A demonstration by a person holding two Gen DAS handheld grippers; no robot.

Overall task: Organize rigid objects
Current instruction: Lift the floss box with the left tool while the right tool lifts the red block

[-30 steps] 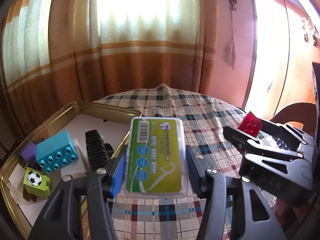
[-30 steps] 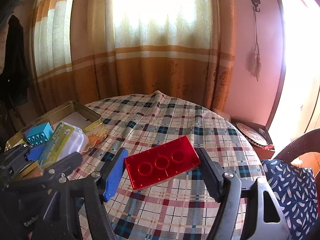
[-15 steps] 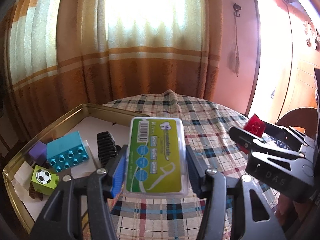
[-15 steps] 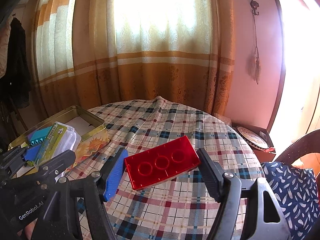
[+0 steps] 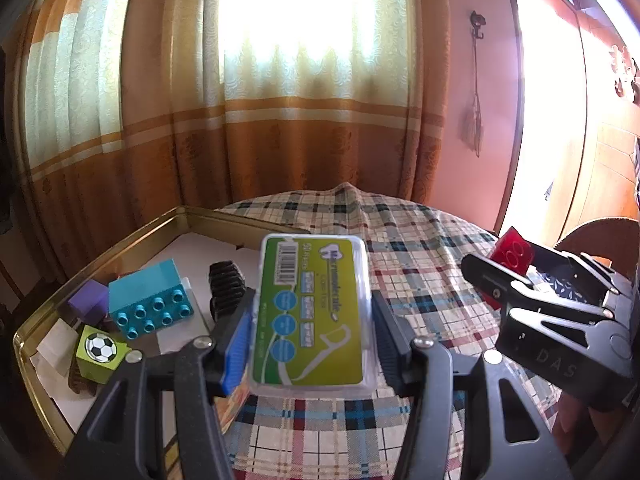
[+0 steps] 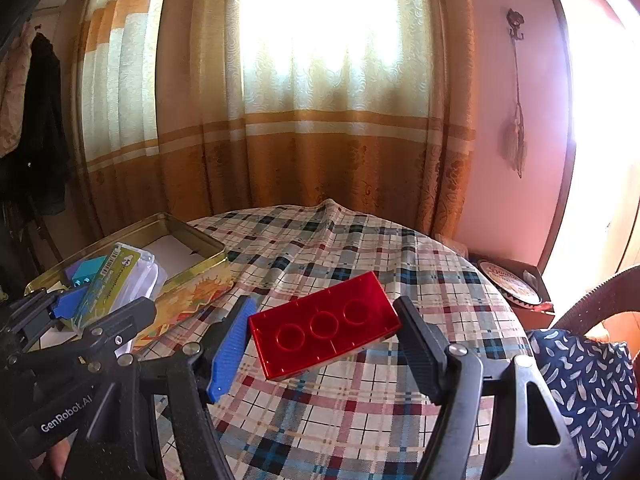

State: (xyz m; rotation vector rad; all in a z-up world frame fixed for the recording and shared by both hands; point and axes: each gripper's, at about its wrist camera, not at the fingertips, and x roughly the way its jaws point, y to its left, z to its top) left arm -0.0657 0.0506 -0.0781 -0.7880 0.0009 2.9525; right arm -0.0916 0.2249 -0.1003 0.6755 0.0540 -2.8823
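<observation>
Gold-coloured metal forms the open tin [image 5: 100,256] at the far left of the table, and I record inside it a purple cube [image 5: 89,301], a teal studded brick [image 5: 150,298], a green block with a football print [image 5: 100,352] and a black ribbed piece [image 5: 226,286], all resting close together on white paper lining. Just right of these, my left gripper [image 5: 312,320] is clamped on a clear floss-pick case with a green label [image 5: 312,312], held label-up at the tin's near right edge, above the rim and the checked tablecloth [image 5: 420,248]. Further right, my right gripper [image 6: 324,336] grips a red translucent brick [image 6: 324,324] between its blue and black pads, the brick tilted and raised above the cloth near the table's middle. Orange-banded curtains [image 6: 320,120] hang beyond the table.
</observation>
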